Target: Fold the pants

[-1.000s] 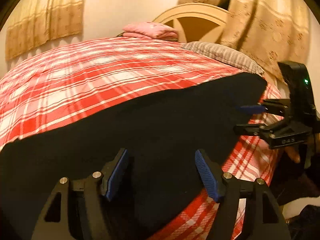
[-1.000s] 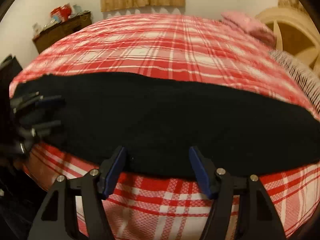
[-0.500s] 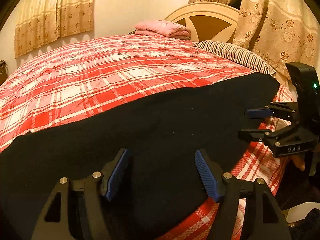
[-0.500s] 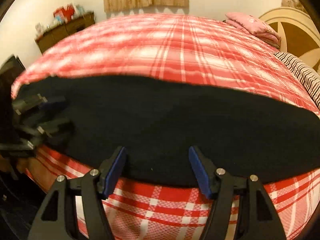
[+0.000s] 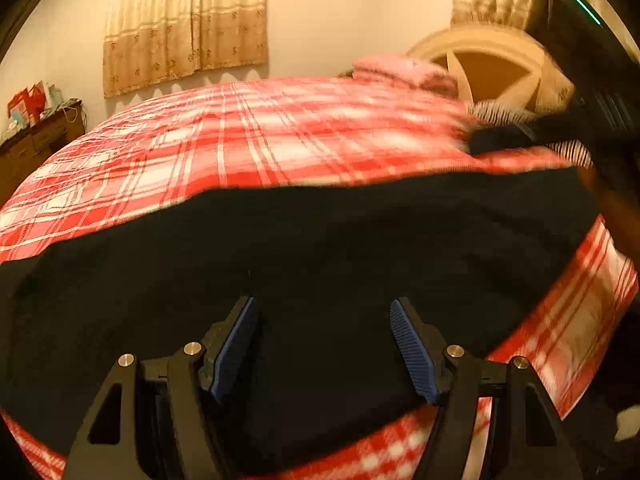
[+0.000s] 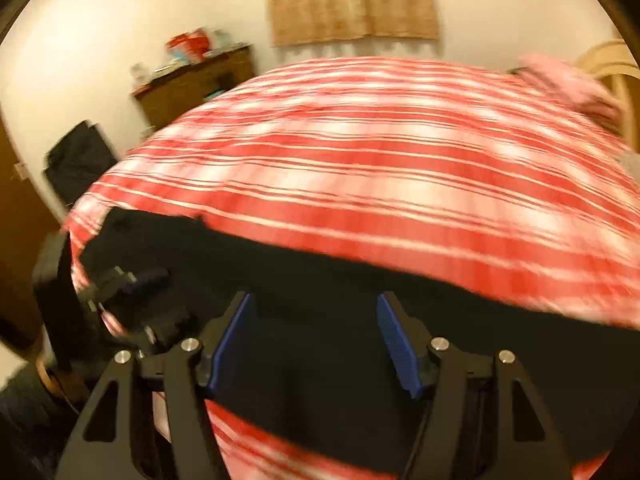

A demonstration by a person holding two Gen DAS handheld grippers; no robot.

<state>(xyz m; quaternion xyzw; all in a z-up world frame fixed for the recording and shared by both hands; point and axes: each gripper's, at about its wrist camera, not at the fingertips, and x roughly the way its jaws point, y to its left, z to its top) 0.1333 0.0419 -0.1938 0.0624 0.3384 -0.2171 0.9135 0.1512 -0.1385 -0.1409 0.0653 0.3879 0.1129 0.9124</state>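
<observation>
Pants (image 5: pixel 320 264) lie as one long dark band across the lower half of both wrist views, flat on the red plaid bedspread (image 5: pixel 240 140), close to the near edge of the bed.

We hold the left gripper (image 5: pixel 324 344) over the cloth at bottom centre of its view, jaws spread, nothing pinched between the blue pads. The right gripper (image 6: pixel 314 344) hangs the same way in its own view, jaws spread and empty; it also shows as a blurred dark shape at the upper right of the left view.

We judge that we are lining up for a grasp before a fold. To do it well, we should bring each tool down on an edge of the cloth rather than its middle, since the pads need a free border to bite. We should take both layers together if the legs are stacked, though the dark cloth hides any seam, so we cannot tell. Both frames are smeared, so slowing before contact would help us place the pads squarely.
</observation>
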